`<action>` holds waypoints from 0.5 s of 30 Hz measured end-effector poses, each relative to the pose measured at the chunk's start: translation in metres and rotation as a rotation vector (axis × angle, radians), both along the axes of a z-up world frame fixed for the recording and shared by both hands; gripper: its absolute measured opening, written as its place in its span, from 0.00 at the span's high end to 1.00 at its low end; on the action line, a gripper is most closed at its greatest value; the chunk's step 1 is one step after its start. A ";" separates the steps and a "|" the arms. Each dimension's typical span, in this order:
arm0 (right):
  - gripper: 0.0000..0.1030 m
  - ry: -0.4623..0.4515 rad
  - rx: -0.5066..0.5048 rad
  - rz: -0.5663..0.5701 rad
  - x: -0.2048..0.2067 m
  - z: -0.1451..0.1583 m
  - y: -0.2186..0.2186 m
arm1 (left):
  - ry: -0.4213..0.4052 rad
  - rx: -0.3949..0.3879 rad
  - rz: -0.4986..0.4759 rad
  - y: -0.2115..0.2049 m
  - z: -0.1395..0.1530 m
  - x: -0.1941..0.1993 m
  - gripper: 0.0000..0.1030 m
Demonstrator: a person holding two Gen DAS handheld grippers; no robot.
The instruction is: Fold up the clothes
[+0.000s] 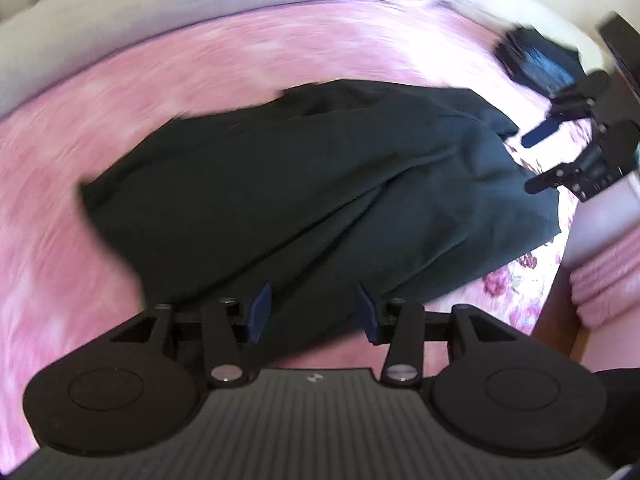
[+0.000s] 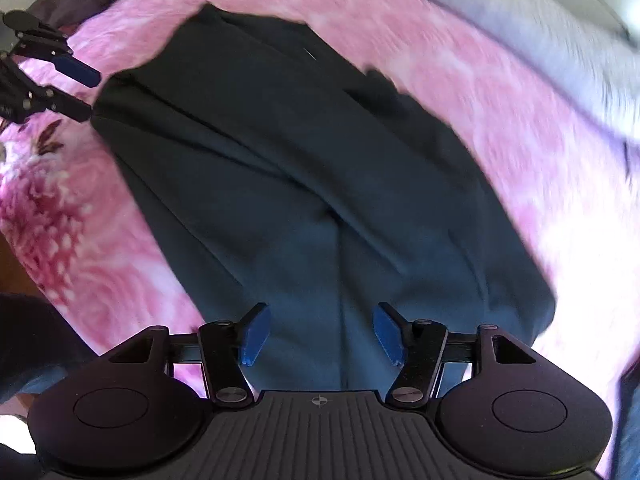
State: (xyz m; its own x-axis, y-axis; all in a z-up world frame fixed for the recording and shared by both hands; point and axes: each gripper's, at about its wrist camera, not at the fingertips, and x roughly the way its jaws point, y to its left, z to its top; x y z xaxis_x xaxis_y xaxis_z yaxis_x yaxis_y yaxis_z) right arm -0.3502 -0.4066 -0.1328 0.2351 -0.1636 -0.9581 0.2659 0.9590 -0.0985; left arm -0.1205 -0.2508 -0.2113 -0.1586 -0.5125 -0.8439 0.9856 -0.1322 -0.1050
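A dark green garment (image 1: 312, 168) lies spread and creased on a pink bedspread (image 1: 120, 120). My left gripper (image 1: 312, 292) hovers open above the garment's near hem, with nothing pinched between its blue pads. In the right wrist view the same garment (image 2: 300, 184) runs away from my right gripper (image 2: 322, 312), which is open over the cloth, pads apart. Each gripper shows in the other's view: the right gripper (image 1: 532, 162) by one edge of the garment, the left gripper (image 2: 91, 96) by another edge, both with fingers spread.
A second dark garment (image 1: 532, 60) lies crumpled at the bed's far right. A folded pink blanket (image 1: 600, 280) sits beyond the bed edge on the right. Pale bedding or a wall (image 1: 120, 20) borders the far side. The bedspread (image 2: 52, 200) is flower-printed near the edge.
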 end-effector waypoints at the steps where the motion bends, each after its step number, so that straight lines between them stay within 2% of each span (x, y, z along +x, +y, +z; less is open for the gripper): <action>1: 0.39 -0.008 0.025 -0.024 -0.009 -0.005 -0.009 | -0.005 -0.012 -0.030 -0.012 -0.001 -0.014 0.60; 4: 0.38 -0.042 0.101 -0.045 -0.029 -0.028 -0.028 | -0.017 -0.041 -0.099 -0.044 -0.009 -0.058 0.55; 7: 0.38 -0.080 0.169 -0.017 -0.032 -0.059 -0.033 | -0.002 0.001 -0.162 -0.070 -0.035 -0.098 0.54; 9: 0.38 -0.114 0.219 0.007 -0.035 -0.074 -0.032 | -0.043 0.050 -0.215 -0.078 -0.057 -0.121 0.54; 10: 0.47 -0.132 0.243 0.019 -0.037 -0.081 -0.031 | -0.078 0.077 -0.242 -0.079 -0.068 -0.131 0.55; 11: 0.59 -0.148 0.266 0.032 -0.038 -0.088 -0.031 | -0.124 0.105 -0.269 -0.077 -0.078 -0.138 0.61; 12: 0.83 -0.150 0.266 0.047 -0.040 -0.090 -0.029 | -0.164 0.123 -0.296 -0.074 -0.085 -0.144 0.66; 15: 0.92 -0.184 0.287 0.076 -0.048 -0.090 -0.026 | -0.207 0.108 -0.352 -0.060 -0.084 -0.152 0.96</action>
State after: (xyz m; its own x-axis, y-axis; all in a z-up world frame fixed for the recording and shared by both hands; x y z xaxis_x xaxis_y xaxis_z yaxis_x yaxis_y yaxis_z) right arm -0.3985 -0.4326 -0.2232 0.4090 0.1311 -0.9031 0.1808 0.9584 0.2210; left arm -0.2720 -0.3110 -0.2955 -0.1293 -0.3641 -0.9223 0.8840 -0.4637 0.0591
